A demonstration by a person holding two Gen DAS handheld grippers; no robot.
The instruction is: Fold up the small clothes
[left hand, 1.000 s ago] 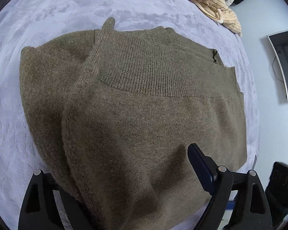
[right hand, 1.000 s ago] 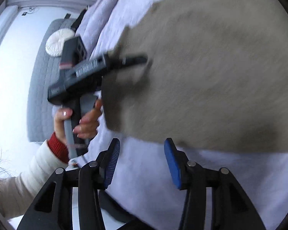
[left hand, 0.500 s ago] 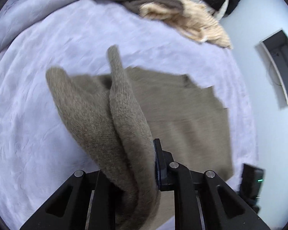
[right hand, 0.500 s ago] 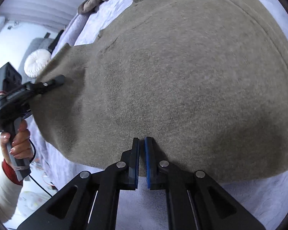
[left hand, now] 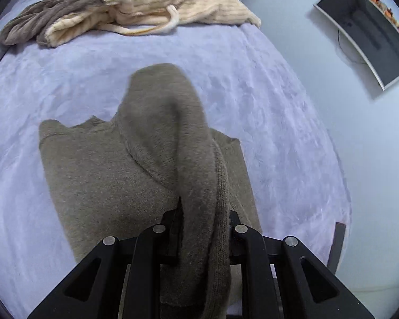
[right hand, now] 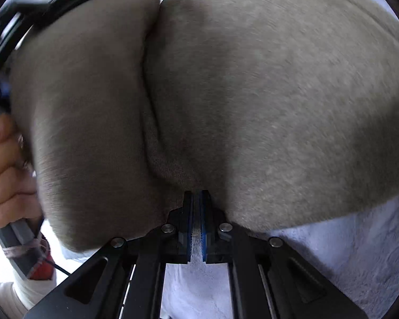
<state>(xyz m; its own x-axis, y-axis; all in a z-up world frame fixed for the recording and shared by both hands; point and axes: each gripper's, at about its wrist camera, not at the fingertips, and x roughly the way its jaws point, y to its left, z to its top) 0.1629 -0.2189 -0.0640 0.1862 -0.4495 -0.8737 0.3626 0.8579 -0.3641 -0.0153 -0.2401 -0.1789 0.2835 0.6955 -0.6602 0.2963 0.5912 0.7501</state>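
Left claw [left hand: 203, 212] pinching a raised fold of the brown sweater [left hand: 98, 175], rest lying flat on the lilac bedspread [left hand: 266, 85]. Right claw [right hand: 197, 199] pressed together on the sweater's near edge. Cream clothes pile [left hand: 146, 2] at the far side of the bed.

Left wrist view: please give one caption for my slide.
Left gripper lifts a fold of the brown sweater above the bed.
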